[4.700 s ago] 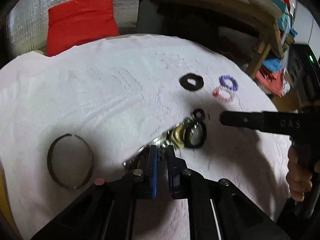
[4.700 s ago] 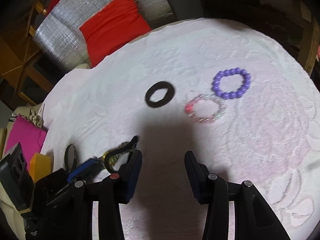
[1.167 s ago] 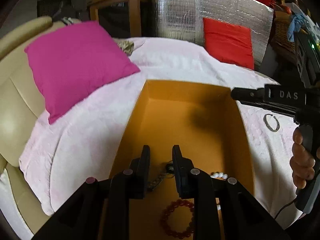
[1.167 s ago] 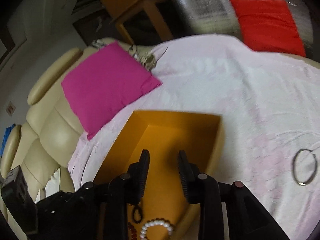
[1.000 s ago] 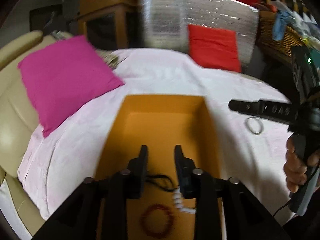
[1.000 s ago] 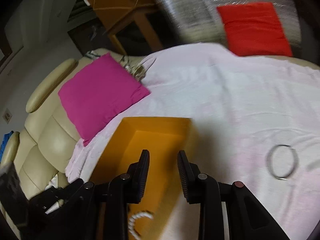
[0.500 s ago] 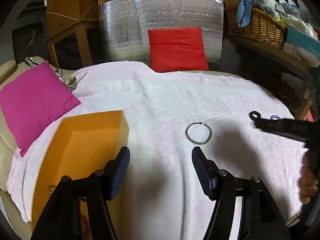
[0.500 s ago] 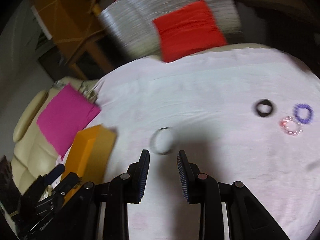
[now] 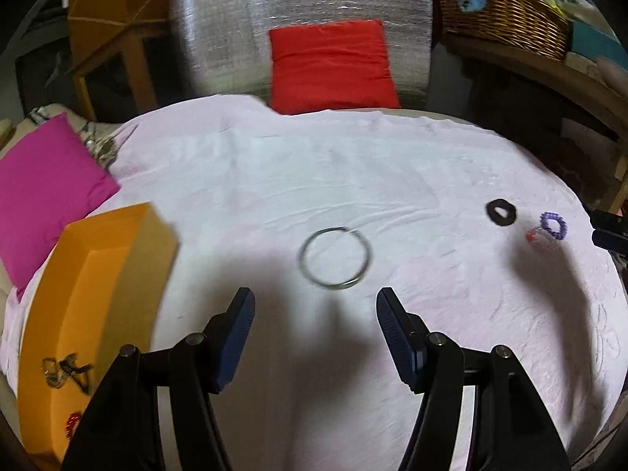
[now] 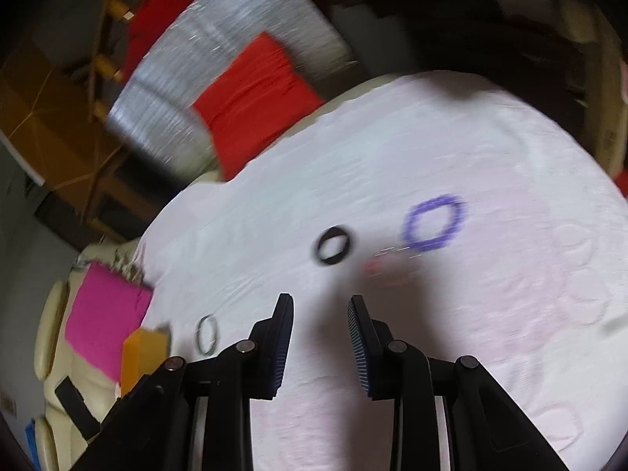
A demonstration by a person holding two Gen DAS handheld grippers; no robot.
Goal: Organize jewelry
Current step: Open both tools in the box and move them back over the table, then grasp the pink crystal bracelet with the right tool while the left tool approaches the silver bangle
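Observation:
My left gripper [image 9: 314, 306] is open and empty, low over the white cloth. A thin silver bangle [image 9: 367, 263] lies flat just ahead of its fingertips. The orange box [image 9: 90, 274] sits to the left with a chain [image 9: 62, 369] and red beads [image 9: 72, 422] inside. Far right lie a black scrunchie [image 9: 490, 212], a purple bead bracelet [image 9: 553, 225] and a pink-clear bracelet [image 9: 533, 235]. My right gripper [image 10: 320, 306] stands narrowly open with nothing between its pads. Ahead of it are the scrunchie [image 10: 318, 249], the blurred pink-clear bracelet [image 10: 386, 267] and the purple bracelet [image 10: 410, 227].
A magenta cushion [image 9: 43, 192] lies left beyond the box. At the back, a red cushion [image 9: 331, 62] leans on a silver panel. A wicker basket [image 9: 506, 19] sits on a wooden shelf at the back right. The cloth falls away at its round edge [image 9: 612, 314].
Both grippers have swung right, away from the orange box and out over the cloth. The left jaws have opened wide, leaving the chain in the box. The right view has rolled.

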